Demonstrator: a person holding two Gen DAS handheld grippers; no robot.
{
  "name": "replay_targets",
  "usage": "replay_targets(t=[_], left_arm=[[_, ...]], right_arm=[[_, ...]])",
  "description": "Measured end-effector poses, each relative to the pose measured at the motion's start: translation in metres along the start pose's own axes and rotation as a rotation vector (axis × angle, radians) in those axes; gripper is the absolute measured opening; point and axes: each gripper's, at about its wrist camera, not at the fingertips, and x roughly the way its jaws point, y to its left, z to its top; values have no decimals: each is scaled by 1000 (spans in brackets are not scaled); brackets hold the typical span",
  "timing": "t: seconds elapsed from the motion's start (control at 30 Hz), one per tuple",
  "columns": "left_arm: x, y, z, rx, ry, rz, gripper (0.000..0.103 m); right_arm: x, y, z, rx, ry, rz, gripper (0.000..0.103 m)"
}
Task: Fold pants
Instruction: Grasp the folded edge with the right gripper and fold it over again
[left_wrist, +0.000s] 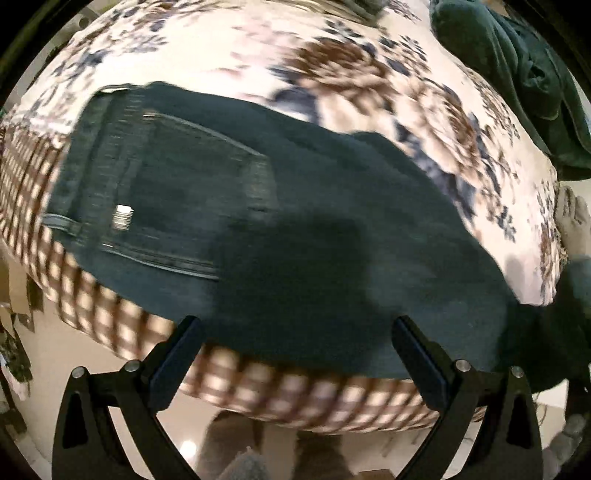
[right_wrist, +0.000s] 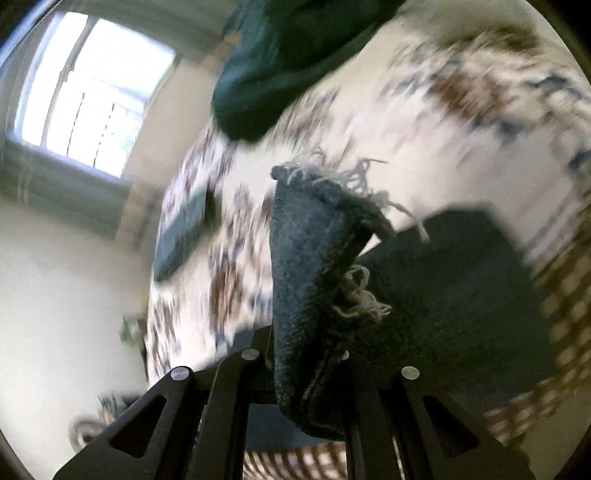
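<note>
Dark blue jeans (left_wrist: 258, 221) lie on a floral bedspread (left_wrist: 332, 62), waistband and back pocket at the left, legs running right. My left gripper (left_wrist: 295, 343) is open and empty, fingers spread just over the near edge of the jeans. My right gripper (right_wrist: 306, 365) is shut on the frayed hem end of a jeans leg (right_wrist: 314, 266) and holds it lifted above the bed; the rest of the leg (right_wrist: 461, 288) trails away to the right.
A dark green garment (left_wrist: 517, 66) is heaped at the bed's far right; it also shows in the right wrist view (right_wrist: 280, 62). The bedspread has a checked border (left_wrist: 258, 391) at the near edge. A window (right_wrist: 88, 92) is at the left. A folded dark item (right_wrist: 181, 229) lies further along the bed.
</note>
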Motion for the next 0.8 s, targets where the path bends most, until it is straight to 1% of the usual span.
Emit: replay_targets(t=[0.03,0.07,0.1,0.13,0.17,0.2,0.23,0.27,0.3,0.33,0.4,0.43,0.47,0.53,0.57,0.6,0.63,0.7,0.73,0.8], left_arm=[[-1,12,1,2,-3,2,103],[0,16,4,3,-5,4,103],[0,23,6,4,-8,6,103],[0,35,6,3,-12,11,103],[0,41,7,0,-14,14,103],[0,48,9,-5,-17,16,103],[-2,57,10,-13,-24,19,103],[-3,62,10,-18,-27,28,103],[-7,68,11,-27,-32,37,103],[-12,71,12,-34,-41,29,103],[-18,70,15,-36,-52,16,103],[-23,67,15,-33,-58,2,103],[-29,61,15,-22,-67,-23,103],[-35,43,16,6,-70,-56,103],[-36,29,15,22,-66,-85,103],[-34,17,14,38,-59,-106,103],[-30,5,13,50,-44,-118,103],[-13,-25,11,77,8,-149,103],[-3,-35,10,92,32,-156,103],[20,-59,8,138,83,-173,95]], right_arm=[[27,14,-20,-44,41,-20,9],[45,21,-35,-78,81,-27,9],[72,29,-54,-125,143,-59,9],[94,35,-70,-153,201,-106,14],[116,38,-84,-167,271,-141,24],[134,40,-96,-170,348,-152,35],[145,42,-106,-170,422,-134,63],[148,44,-111,-167,458,-99,78],[142,48,-117,-163,459,-60,80],[129,50,-116,-155,438,-35,80],[108,49,-112,-128,412,-35,84],[91,41,-106,-101,379,-64,86],[83,32,-98,-88,361,-90,86],[56,13,-81,-74,312,-191,86],[49,3,-73,-71,299,-246,86],[44,-6,-58,-65,289,-299,86],[35,-19,-51,-59,271,-358,86],[25,-38,-41,-63,265,-458,86],[21,-47,-36,-57,258,-490,86],[15,-63,-26,-29,247,-516,86]])
